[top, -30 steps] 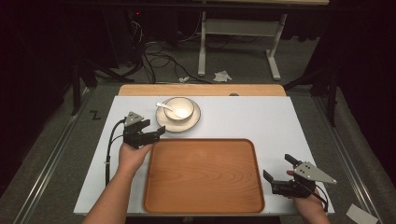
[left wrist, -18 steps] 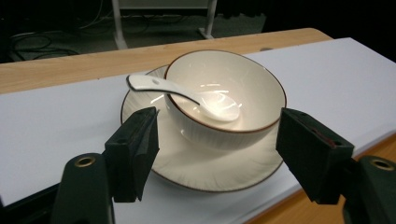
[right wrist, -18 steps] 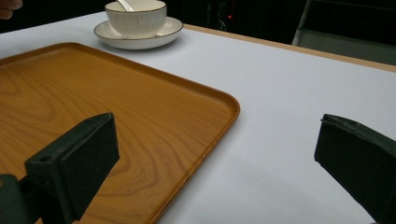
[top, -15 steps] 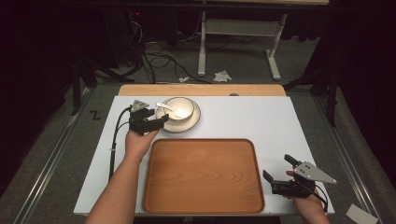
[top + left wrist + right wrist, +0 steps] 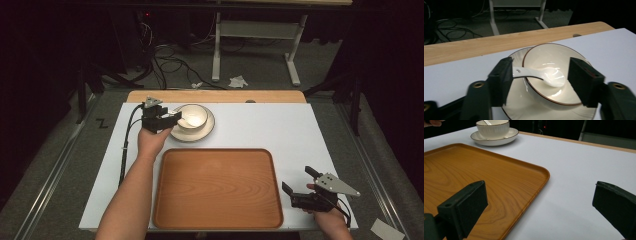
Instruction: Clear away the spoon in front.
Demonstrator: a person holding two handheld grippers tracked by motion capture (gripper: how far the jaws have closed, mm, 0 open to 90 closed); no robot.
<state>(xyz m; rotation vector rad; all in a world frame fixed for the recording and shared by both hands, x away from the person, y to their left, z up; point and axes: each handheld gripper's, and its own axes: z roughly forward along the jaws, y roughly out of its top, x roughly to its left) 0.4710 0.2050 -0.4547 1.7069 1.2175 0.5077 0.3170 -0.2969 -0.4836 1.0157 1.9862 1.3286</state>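
Left side: the left gripper (image 5: pixel 172 118) is at the near-left rim of the bowl (image 5: pixel 192 116), carried by the person's left hand (image 5: pixel 152 141). Its jaws have just been closing and now stand about half apart. In the left gripper view the handle of the white spoon (image 5: pixel 541 74) reaches toward the left pad (image 5: pixel 502 76), its tip at or just short of the pad face; whether they touch cannot be told. The right pad is beside the bowl's far wall, not pressing on it. Nothing is firmly gripped yet.

The spoon lies in the bowl with its scoop on the inner floor and its handle over the rim. The bowl stands upright on a saucer (image 5: pixel 206 134), on the white table (image 5: pixel 280 125) near its far edge.

Centre: a wooden tray (image 5: pixel 217 187) lies flat just in front of the saucer.

Right side: the right gripper (image 5: pixel 300 186) rests at the near-right corner of the table, just beside the tray's right edge, jaws wide apart and holding nothing.
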